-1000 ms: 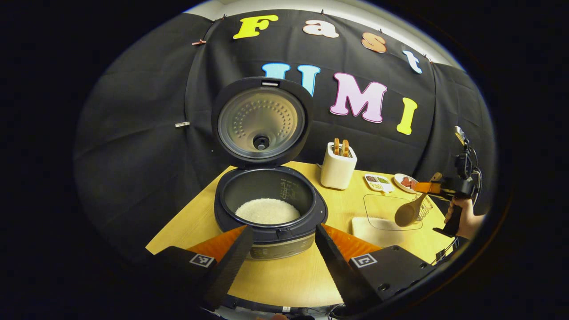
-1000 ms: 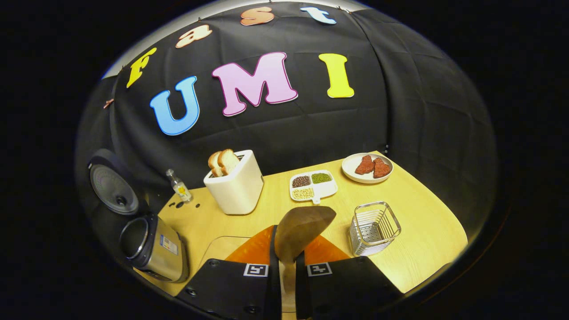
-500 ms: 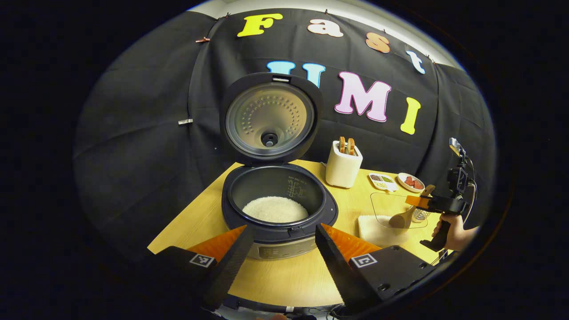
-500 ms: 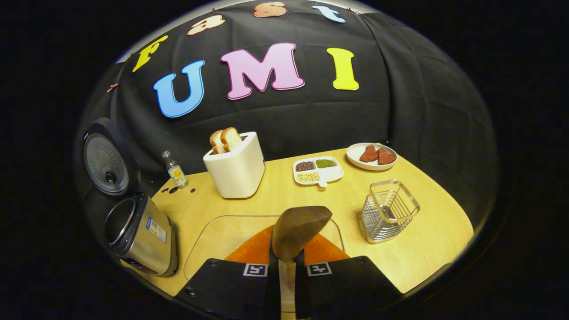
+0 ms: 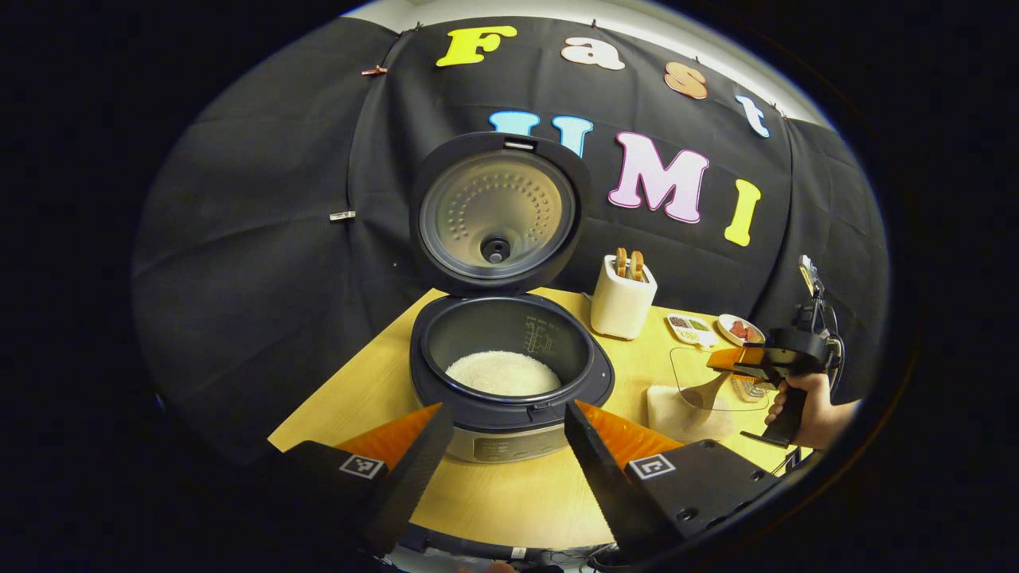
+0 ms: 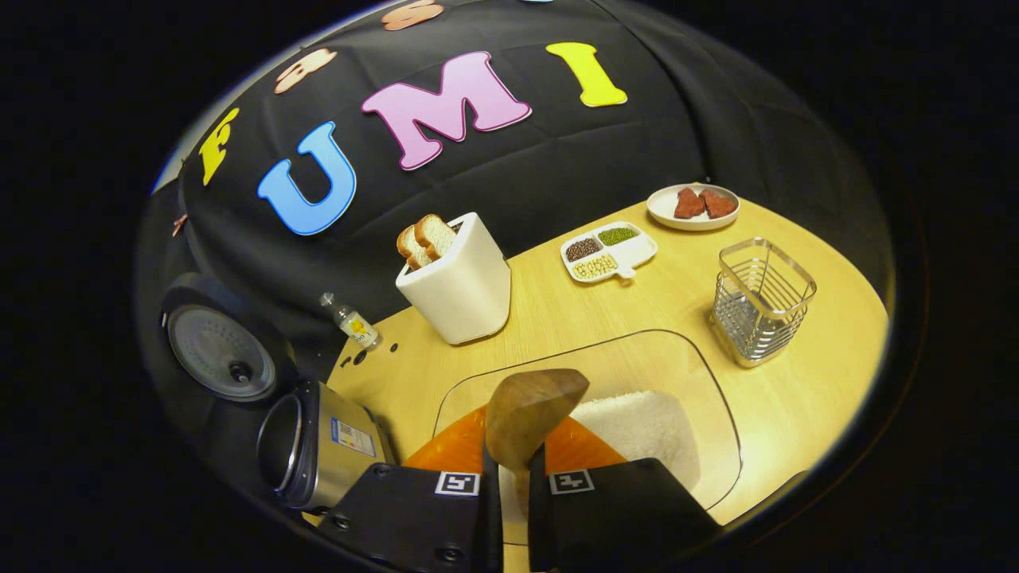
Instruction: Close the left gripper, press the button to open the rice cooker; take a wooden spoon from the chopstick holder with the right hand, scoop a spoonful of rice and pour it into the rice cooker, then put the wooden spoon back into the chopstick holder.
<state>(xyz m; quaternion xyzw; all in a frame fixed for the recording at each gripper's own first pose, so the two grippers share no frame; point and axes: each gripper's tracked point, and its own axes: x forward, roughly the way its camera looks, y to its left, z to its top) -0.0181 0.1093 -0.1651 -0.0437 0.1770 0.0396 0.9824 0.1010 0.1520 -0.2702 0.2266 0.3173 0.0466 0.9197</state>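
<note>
The rice cooker (image 5: pixel 509 374) stands with its lid (image 5: pixel 497 215) raised and white rice in the pot. My left gripper (image 5: pixel 501 446) is open in front of it, touching nothing. My right gripper (image 6: pixel 513 469) is shut on the wooden spoon (image 6: pixel 529 410), whose bowl points forward just above the clear rice container (image 6: pixel 637 422). In the left gripper view the right gripper (image 5: pixel 748 366), in a hand, holds the spoon (image 5: pixel 704 390) down over that container (image 5: pixel 716 382). The wire chopstick holder (image 6: pixel 760 302) stands to the right.
A white toaster (image 6: pixel 458 278) with bread, a small bottle (image 6: pixel 350 325), a divided dish of beans (image 6: pixel 609 248) and a plate of meat (image 6: pixel 692 207) sit at the back of the wooden table (image 6: pixel 796 398).
My right gripper has lowered the spoon toward the rice container and tipped downward. The left gripper stayed open and drifted slightly.
</note>
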